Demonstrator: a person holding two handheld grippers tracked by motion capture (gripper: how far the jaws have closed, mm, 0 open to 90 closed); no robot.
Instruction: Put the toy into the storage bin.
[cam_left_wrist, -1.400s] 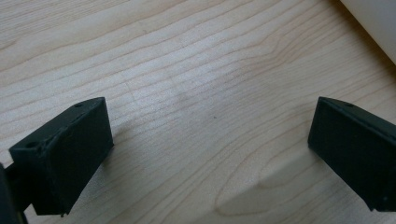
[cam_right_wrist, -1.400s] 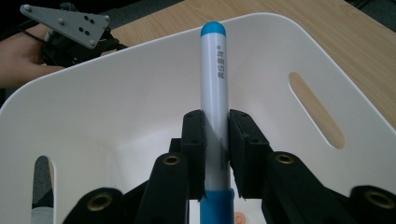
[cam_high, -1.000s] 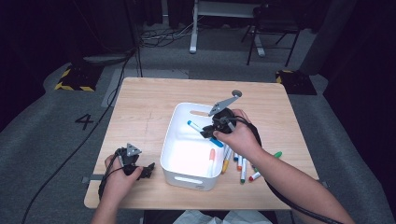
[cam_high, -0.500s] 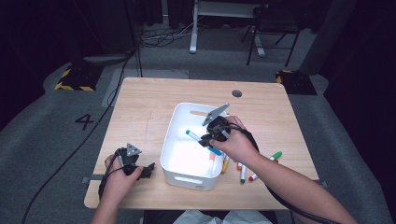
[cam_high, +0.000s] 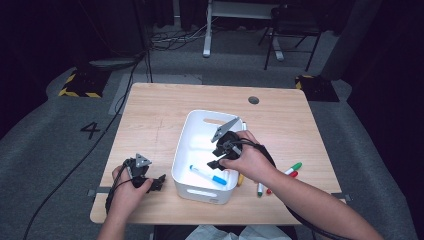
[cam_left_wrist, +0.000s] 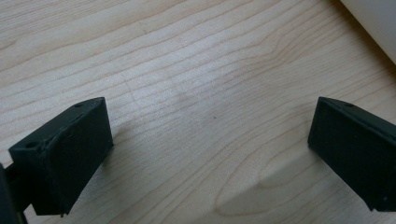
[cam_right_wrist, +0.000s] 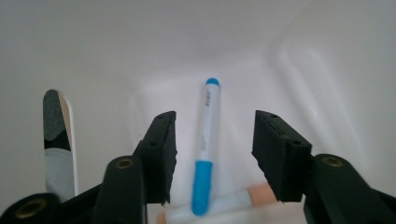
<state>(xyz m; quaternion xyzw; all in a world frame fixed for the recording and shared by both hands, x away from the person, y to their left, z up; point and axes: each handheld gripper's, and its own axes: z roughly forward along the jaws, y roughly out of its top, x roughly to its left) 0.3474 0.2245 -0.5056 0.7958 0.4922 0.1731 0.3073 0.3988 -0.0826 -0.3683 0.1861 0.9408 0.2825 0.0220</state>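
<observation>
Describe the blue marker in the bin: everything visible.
The blue marker has a white barrel, a long blue cap at one end and a small blue plug at the other, plastic by its look, with dark print along the barrel. It lies flat on the floor of the white bin, near the bin's front wall. In the right gripper view it lies in line with the gap of the right hand-held gripper, whose jaws stand open and apart from it.
</observation>
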